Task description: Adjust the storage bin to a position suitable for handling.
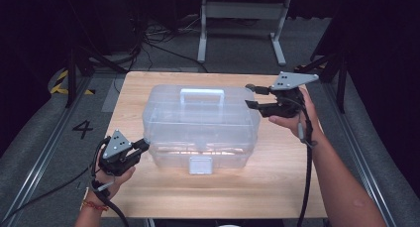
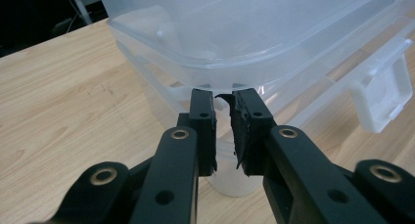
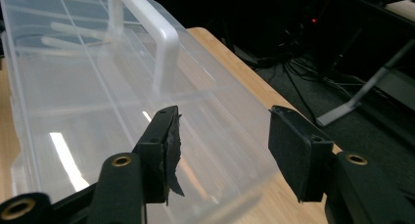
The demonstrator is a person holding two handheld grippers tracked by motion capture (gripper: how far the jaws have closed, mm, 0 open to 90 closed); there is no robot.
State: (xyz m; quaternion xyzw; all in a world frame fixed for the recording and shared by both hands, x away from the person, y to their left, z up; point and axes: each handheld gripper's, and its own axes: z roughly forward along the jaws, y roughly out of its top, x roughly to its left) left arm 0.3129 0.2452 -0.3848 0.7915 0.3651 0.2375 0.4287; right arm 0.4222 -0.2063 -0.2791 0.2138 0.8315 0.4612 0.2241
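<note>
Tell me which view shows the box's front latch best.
High view: the latch faces the camera, whole, centred on the clear box's front. Left gripper view catches it obliquely at the right edge. Right gripper view looks across the lid and handle instead.

A clear plastic box (image 1: 200,125) fills the middle of the table (image 1: 163,192) and blocks any straight path between the left gripper (image 1: 143,145), which sits at its front-left corner, and the right gripper (image 1: 252,95), which sits at its back-right corner. Bare wood lies open along the near edge and in strips down both sides. The box's handle (image 1: 201,94) stands up from the lid, an obstacle to passing low over the top.
</note>
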